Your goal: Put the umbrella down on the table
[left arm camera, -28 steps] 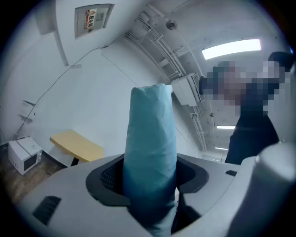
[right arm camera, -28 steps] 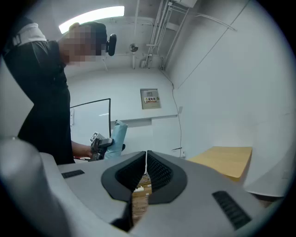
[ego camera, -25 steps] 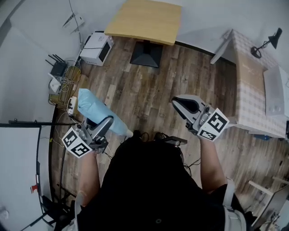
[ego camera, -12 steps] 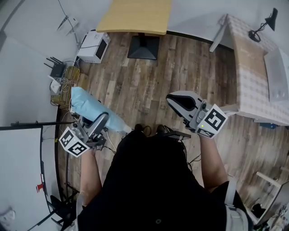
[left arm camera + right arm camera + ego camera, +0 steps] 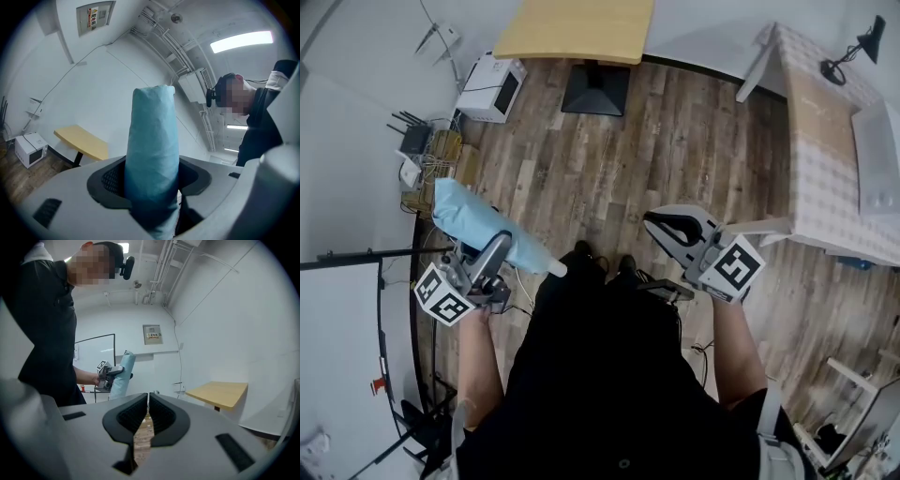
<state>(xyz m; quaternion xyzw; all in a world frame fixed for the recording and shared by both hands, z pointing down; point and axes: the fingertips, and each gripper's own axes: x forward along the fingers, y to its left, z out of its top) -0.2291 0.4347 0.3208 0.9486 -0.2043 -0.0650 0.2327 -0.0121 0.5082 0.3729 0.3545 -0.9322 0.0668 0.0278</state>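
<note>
Gripping the folded light-blue umbrella point(image 5: 473, 220) in the left gripper point(image 5: 499, 248), jaws clamped, for carrying above the floor, well apart from the wooden table point(image 5: 577, 28); right gripper point(image 5: 661, 223) pressed together, empty, held aside.

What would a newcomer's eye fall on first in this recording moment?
The folded light-blue umbrella, clamped in the left gripper's jaws at the head view's left, above the wooden floor. Next, the right gripper, jaws together and empty, on the person's right. The yellow table stands apart at the top edge.
</note>
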